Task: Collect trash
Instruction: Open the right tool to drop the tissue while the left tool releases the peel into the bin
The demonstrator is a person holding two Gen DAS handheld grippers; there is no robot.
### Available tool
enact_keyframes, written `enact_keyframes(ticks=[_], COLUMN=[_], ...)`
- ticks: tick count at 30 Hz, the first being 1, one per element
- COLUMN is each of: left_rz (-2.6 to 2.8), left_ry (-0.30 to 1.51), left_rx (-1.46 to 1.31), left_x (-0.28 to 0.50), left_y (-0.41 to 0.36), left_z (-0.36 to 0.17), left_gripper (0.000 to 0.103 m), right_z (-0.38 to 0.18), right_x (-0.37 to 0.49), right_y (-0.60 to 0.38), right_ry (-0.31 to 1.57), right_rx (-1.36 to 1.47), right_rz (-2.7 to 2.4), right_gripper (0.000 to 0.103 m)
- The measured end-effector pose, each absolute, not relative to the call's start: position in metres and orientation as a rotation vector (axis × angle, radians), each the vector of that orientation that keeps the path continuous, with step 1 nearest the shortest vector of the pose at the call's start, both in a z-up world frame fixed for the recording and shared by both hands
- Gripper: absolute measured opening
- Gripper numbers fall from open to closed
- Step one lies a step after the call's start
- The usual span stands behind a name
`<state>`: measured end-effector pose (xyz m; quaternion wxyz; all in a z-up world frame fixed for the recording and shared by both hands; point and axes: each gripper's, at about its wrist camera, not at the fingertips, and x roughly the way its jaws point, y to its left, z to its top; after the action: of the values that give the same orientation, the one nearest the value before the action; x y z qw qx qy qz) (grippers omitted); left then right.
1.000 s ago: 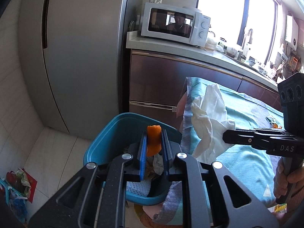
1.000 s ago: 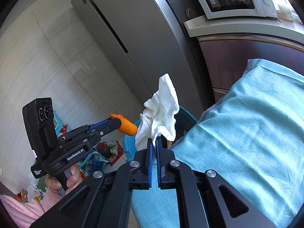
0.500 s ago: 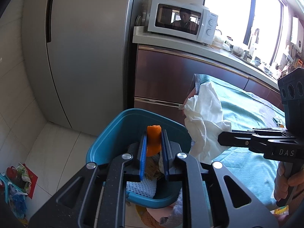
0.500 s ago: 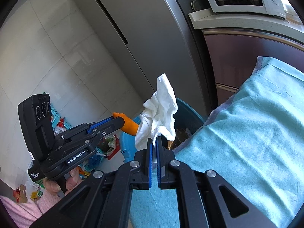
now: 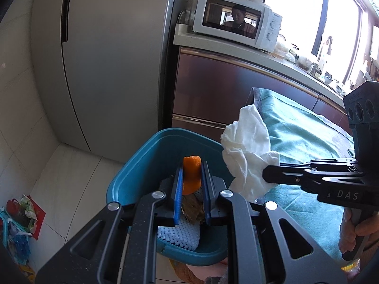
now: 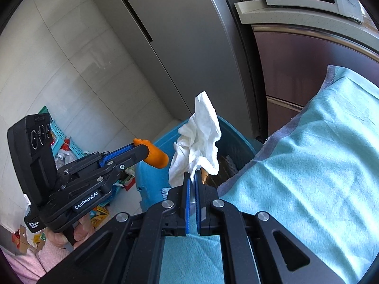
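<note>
The left gripper [image 5: 191,172] pinches one orange peel [image 5: 191,174] between its blue pads, the jaws narrow and pressed on it, the peel's top standing clear above the fingertips; directly below and ahead of those jaws gapes the one blue bin [image 5: 151,156], its far rim open to the air and its near rim hidden under the gripper body; inside the bin, under the jaws, lie one white foam net [image 5: 178,234] and one brown scrap [image 5: 193,209]; to the right of the left jaws, and just beside them, the right gripper [image 6: 192,177] grips one crumpled white tissue [image 6: 199,139], jaws shut tight on its lower corner, the bulk of it billowing up above the fingertips and over the bin's right rim; right of and beneath those jaws runs the edge of the teal cloth [image 6: 308,165], its grey hem touching or just beside the bin, which leaves little room on that side; beyond the bin stands one grey fridge [image 5: 106,59] and, right of it, a brown cabinet [image 5: 213,90] bearing one white microwave [image 5: 236,28], both close behind the far rim; left of the left jaws the pale floor [image 5: 64,177] lies open as far as a heap of coloured litter [image 5: 16,224] at the wall; two hands show, one [image 5: 355,232] on each grip.
</note>
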<state>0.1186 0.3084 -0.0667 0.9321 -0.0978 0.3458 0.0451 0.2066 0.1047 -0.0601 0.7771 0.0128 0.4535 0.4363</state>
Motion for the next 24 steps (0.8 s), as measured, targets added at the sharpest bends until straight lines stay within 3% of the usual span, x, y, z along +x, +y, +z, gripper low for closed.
enact_keyframes(ticks=[24], left_rz=[0.108], left_ry=[0.776], left_rx=[-0.250], left_x=[0.149], left_y=[0.315], left_z=[-0.106], left_gripper=[0.017], right_z=[-0.080], right_x=[0.223], right_y=[0.126], right_ry=[1.055], right_rx=[-0.013], right_rz=[0.913], right_gripper=[0.009])
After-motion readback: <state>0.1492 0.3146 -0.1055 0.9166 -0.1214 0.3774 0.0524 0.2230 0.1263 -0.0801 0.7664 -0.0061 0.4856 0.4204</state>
